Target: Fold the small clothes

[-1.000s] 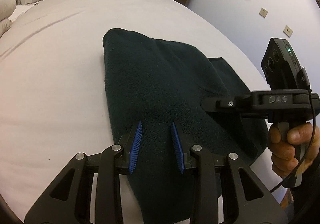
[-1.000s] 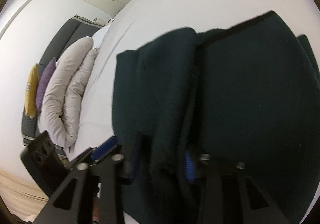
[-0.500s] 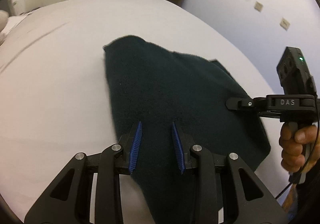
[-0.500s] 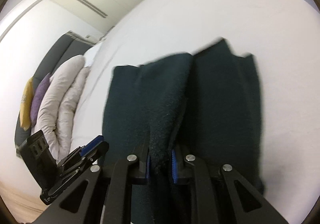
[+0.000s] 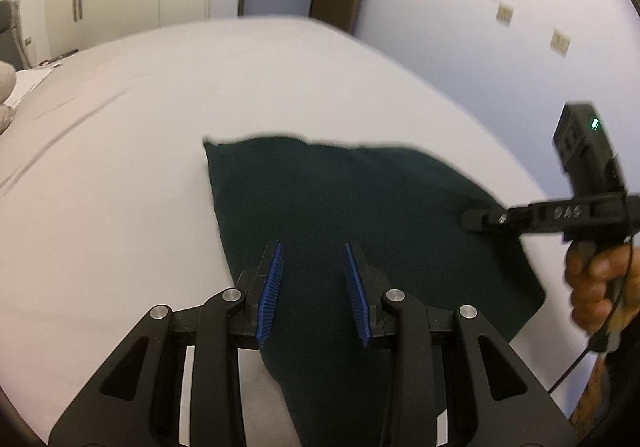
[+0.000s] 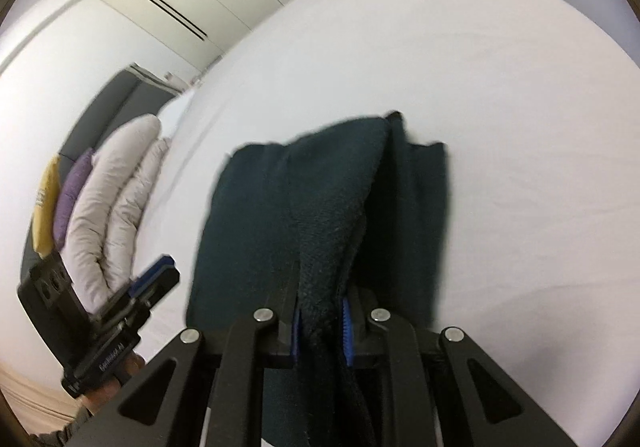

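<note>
Right tool point(image 6: 320, 321) pinches dark green garment point(image 6: 320, 215) on bed point(image 6: 500, 87).

White-sheeted bed point(image 5: 120, 207), faint creases on its left side. Dark green garment point(image 5: 340, 207) lies on it, near right. Pale puffy duvet point(image 6: 108, 215) bunched at the bed's left end.

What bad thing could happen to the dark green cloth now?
Only the right gripper pinches the dark green cloth, by one bunched ridge; the left gripper hangs open above it. If the right one pulls, the rest could drag across the white bed and the fold may come out crooked. The thick ridge might also slip from the pinch.
</note>
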